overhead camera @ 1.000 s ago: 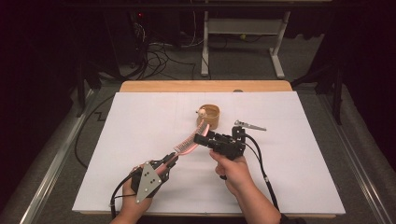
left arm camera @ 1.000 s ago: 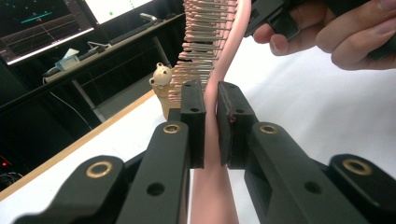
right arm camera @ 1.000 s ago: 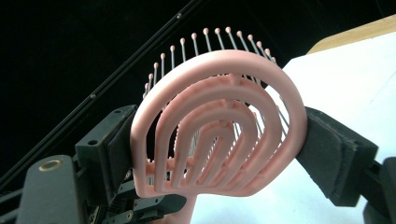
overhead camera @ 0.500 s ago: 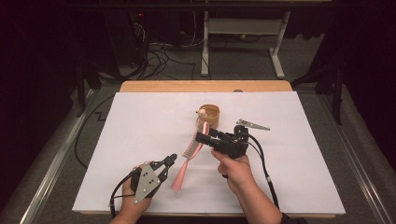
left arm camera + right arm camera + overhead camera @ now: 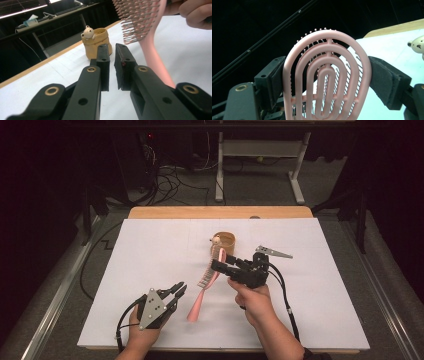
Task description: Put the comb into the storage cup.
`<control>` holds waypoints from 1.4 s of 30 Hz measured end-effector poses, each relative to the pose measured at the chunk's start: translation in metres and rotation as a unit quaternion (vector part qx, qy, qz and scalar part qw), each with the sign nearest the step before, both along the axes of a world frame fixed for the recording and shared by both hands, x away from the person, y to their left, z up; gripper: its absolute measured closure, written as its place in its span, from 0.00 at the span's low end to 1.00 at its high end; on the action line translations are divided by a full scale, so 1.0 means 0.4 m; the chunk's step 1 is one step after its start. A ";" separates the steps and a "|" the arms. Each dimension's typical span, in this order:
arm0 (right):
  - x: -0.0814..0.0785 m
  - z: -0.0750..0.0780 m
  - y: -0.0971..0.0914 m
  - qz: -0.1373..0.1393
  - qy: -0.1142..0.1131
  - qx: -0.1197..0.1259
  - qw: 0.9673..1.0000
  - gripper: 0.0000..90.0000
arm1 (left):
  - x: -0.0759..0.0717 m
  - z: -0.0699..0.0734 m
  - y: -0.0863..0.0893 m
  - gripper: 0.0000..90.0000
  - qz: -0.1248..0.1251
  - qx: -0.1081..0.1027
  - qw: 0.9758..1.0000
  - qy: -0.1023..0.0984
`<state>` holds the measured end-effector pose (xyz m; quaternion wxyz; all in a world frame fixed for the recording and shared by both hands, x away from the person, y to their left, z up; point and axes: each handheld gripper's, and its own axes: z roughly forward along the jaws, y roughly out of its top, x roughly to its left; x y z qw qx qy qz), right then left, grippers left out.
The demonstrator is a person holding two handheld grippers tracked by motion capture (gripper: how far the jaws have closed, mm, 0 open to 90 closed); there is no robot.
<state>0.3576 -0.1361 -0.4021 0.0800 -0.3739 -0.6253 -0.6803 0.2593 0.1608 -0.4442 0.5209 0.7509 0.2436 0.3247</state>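
Hairbrush (image 5: 206,279) is clamped by its head in the right gripper (image 5: 220,266), handle hanging toward 7 o'clock. Left gripper (image 5: 178,289) is closed, empty, just beside the handle. Bear pot (image 5: 223,241) at 12 o'clock; drop-in probably remains.
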 end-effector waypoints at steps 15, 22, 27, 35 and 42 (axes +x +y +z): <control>-0.003 0.026 -0.011 -0.010 -0.014 -0.006 1.000 0.23 | 0.026 -0.014 0.025 0.65 0.015 -0.035 0.998 0.046; -0.004 0.033 -0.018 -0.017 -0.026 -0.012 0.999 0.23 | 0.038 -0.019 0.038 0.51 0.021 -0.042 0.997 0.068; -0.005 0.040 -0.022 -0.020 -0.033 -0.018 0.999 0.23 | 0.045 -0.024 0.044 0.40 0.032 -0.047 0.995 0.079; -0.008 0.049 -0.027 -0.023 -0.035 -0.025 0.999 0.23 | 0.060 -0.035 0.060 0.23 0.048 -0.057 0.992 0.103; -0.010 0.066 -0.036 -0.029 -0.048 -0.038 0.998 0.23 | 0.067 -0.043 0.070 0.13 0.040 -0.070 0.991 0.109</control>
